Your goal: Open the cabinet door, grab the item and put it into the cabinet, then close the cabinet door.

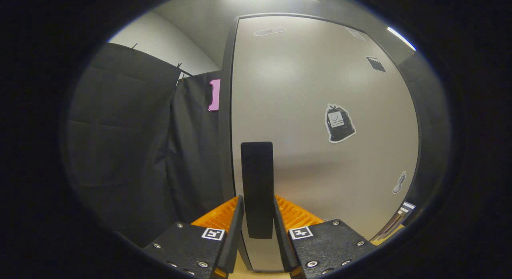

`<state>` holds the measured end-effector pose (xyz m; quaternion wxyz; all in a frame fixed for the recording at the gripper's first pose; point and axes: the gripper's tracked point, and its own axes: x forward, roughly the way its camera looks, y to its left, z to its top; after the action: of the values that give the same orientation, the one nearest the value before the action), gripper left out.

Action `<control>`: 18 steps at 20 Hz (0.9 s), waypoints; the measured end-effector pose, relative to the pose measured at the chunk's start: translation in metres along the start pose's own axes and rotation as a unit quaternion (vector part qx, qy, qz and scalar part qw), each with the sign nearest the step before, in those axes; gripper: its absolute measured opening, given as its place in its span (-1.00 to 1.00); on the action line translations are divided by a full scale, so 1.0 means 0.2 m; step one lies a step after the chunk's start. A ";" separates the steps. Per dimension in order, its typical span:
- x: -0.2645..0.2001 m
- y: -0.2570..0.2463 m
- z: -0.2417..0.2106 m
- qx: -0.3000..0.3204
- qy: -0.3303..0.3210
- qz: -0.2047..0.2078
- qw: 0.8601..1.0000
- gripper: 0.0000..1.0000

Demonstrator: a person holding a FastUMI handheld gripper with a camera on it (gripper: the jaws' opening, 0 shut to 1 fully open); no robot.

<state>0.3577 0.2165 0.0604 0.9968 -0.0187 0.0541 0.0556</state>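
the fingers (pixel 258 215) pinch the dark upright handle (pixel 257 183) near the left edge of the cabinet door (pixel 320 111), so keep that squeeze firm and swing along the hinge arc; the item can't be placed from here.

The camera rides on the tongs (pixel 258 209) and looks forward along them — very close to the pale grey, smooth cabinet door (pixel 320 151), facing its upright black bar handle (pixel 257 183) squarely, between the fingers.
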 end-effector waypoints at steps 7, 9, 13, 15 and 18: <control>-0.04 0.00 0.00 -0.006 0.009 0.021 1.000 -0.44; -0.08 0.00 0.01 -0.004 0.010 0.028 1.000 -0.43; -0.14 0.01 0.01 -0.001 0.012 0.047 0.999 -0.44; -0.18 0.01 0.02 -0.001 0.016 0.055 0.998 -0.44; -0.24 0.01 0.02 0.000 0.021 0.065 0.998 -0.43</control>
<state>0.3114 0.2135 0.0701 0.9898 -0.0166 0.0759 0.1198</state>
